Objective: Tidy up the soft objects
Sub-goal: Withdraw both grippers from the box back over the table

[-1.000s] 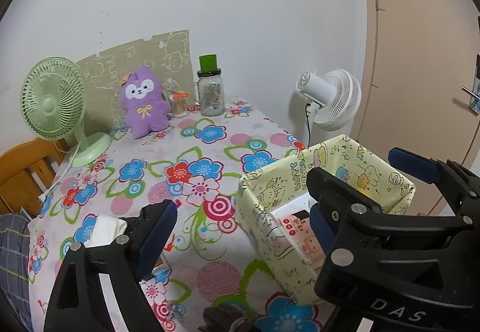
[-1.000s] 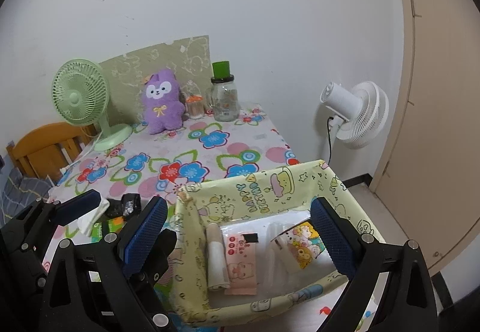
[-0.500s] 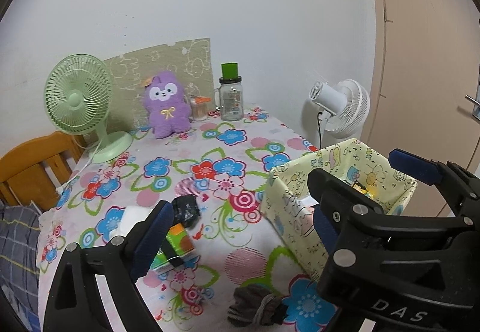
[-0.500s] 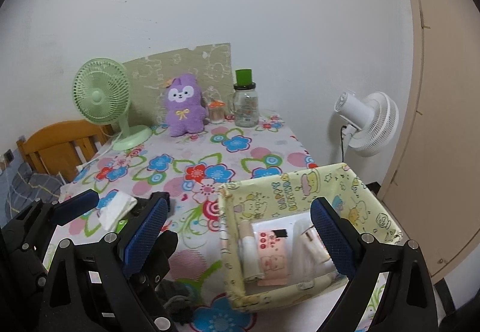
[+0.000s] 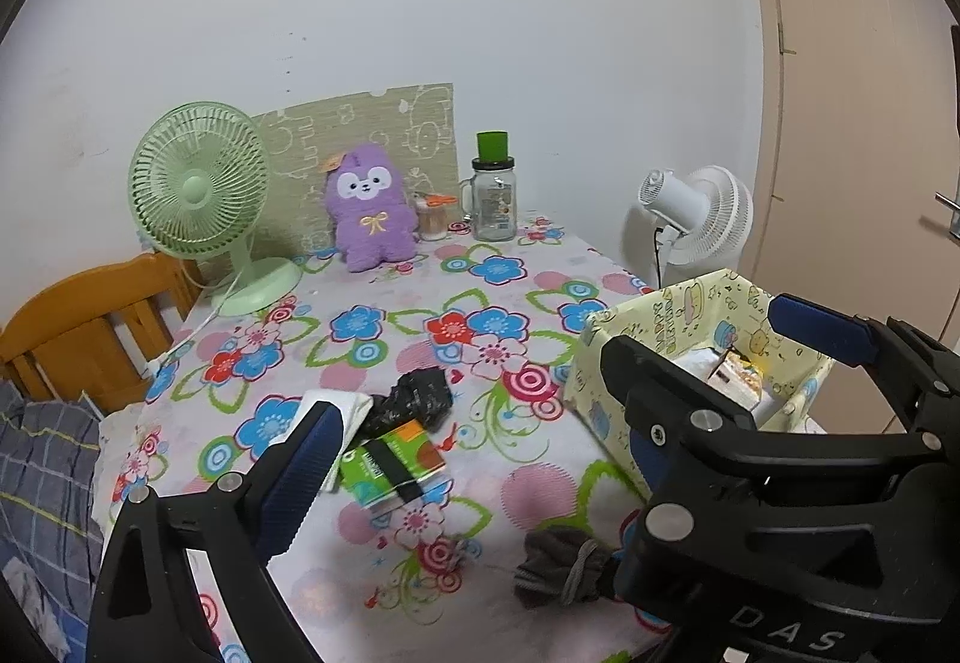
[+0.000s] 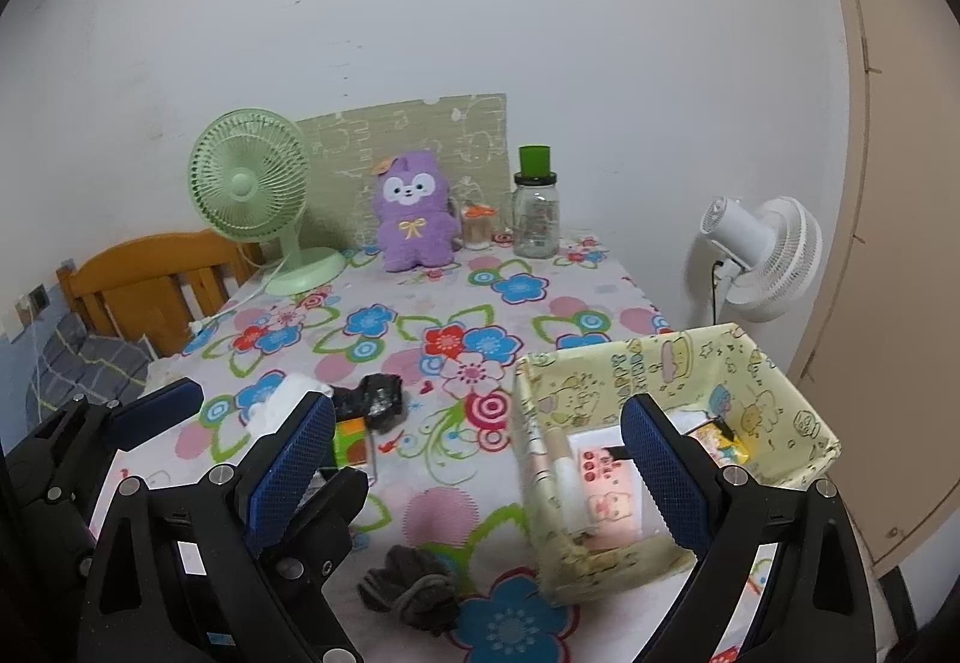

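A yellow cartoon-print fabric bin (image 6: 600, 369) (image 5: 654, 315) stands at the table's front right with packets inside. A grey sock bundle (image 6: 411, 585) (image 5: 561, 564) lies at the front edge. A black crumpled bundle (image 5: 414, 399) (image 6: 375, 393), a white folded cloth (image 5: 345, 402) (image 6: 288, 393) and a green-orange packet (image 5: 393, 462) lie left of centre. A purple plush (image 5: 372, 207) (image 6: 414, 219) sits at the back. My left gripper (image 5: 468, 435) is open and empty above the front of the table. My right gripper (image 6: 480, 477) is open and empty, beside the bin.
A green desk fan (image 5: 201, 195) stands back left, a glass jar with green lid (image 5: 495, 189) and a small orange-lidded jar (image 5: 433, 216) at the back. A white fan (image 5: 696, 219) stands off the table's right. A wooden chair (image 5: 90, 321) is at left, a door at right.
Both grippers have pulled back and up from the table; more of the floral cloth, the grey sock bundle and the packet have come into view. Both stay open.
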Motion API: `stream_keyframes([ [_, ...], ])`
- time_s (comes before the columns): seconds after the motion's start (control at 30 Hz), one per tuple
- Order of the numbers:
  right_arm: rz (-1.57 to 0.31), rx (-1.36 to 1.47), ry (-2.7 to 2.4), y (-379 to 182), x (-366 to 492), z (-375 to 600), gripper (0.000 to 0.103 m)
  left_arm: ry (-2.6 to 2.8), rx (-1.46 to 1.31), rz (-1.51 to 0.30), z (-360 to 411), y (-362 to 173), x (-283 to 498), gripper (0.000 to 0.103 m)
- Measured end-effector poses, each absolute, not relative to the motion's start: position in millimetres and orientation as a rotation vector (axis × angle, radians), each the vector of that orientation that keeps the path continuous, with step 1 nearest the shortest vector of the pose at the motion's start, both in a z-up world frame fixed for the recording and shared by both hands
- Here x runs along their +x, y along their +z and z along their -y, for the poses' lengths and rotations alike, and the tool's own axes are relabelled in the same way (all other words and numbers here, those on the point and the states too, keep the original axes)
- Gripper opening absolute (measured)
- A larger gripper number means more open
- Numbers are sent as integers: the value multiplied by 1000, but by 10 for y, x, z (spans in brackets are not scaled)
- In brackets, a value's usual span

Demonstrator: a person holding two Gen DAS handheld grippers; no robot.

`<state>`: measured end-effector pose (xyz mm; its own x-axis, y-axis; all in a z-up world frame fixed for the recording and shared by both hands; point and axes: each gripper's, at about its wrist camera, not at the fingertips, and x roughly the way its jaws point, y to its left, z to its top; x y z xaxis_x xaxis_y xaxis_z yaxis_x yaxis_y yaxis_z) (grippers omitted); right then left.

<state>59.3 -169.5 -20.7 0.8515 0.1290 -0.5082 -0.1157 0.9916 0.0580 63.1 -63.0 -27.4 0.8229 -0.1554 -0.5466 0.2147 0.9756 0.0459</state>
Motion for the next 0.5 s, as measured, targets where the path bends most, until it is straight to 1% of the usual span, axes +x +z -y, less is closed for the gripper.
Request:
stream_keyframes([
  [0.5,-546,1,158,-363,423,1424,98,-171,106,-583,364,-397,421,98],
])
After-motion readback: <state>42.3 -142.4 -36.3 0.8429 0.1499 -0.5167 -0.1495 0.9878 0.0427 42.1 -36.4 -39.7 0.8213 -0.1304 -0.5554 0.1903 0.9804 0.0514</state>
